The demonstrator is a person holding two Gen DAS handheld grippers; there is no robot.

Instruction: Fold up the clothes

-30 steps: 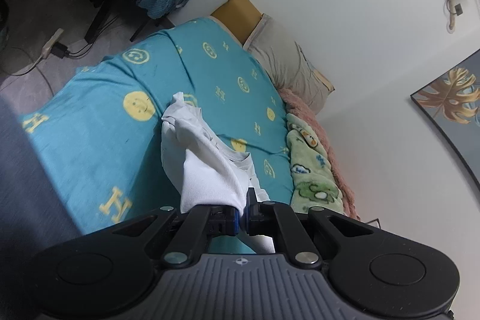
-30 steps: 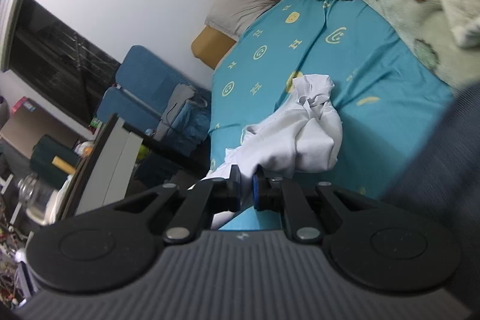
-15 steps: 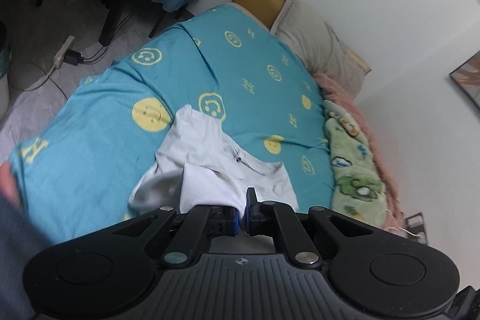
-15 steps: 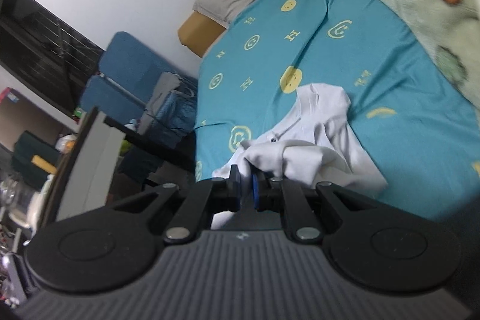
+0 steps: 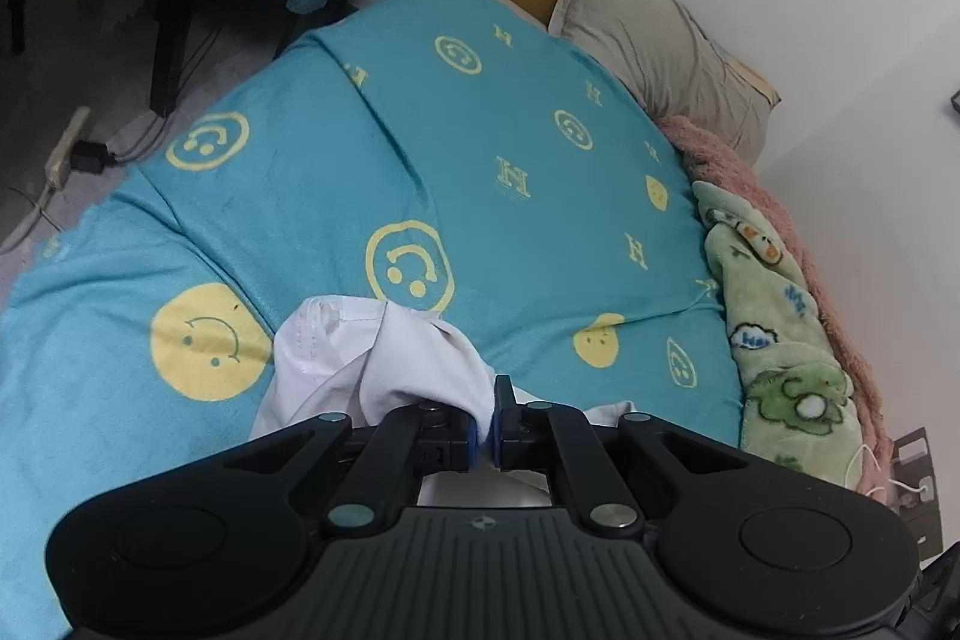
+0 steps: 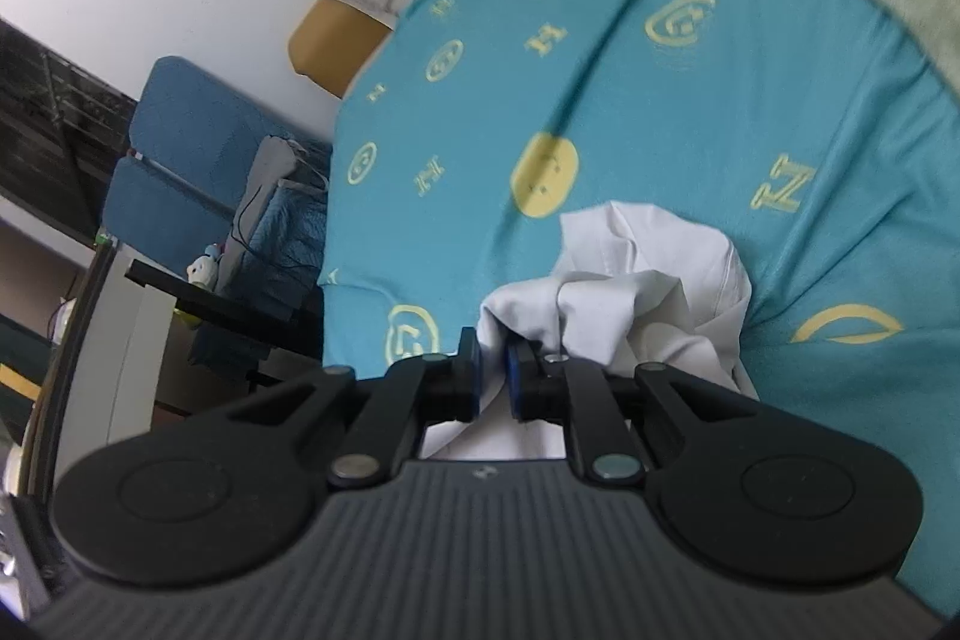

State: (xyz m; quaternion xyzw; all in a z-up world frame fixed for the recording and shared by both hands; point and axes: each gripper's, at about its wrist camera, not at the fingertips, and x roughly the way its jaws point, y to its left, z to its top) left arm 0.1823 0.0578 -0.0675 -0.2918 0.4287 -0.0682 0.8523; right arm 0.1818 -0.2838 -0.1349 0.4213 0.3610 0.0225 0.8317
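Your white shirt [image 5: 384, 358], which a second ago hung bunched above the bed [image 5: 456, 196], has come down and now lies crumpled on the soft teal sheet with its yellow smiley prints. Your left gripper [image 5: 485, 421] has its fingers pressed together, pinching a fold of thin cloth. Your right gripper [image 6: 492, 376] is opening, with cloth between its fingers.

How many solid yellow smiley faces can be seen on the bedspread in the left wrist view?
3. One large face sits left of the white shirt, a smaller one to its right, and a small one near the pink blanket. The shirt may hide more.
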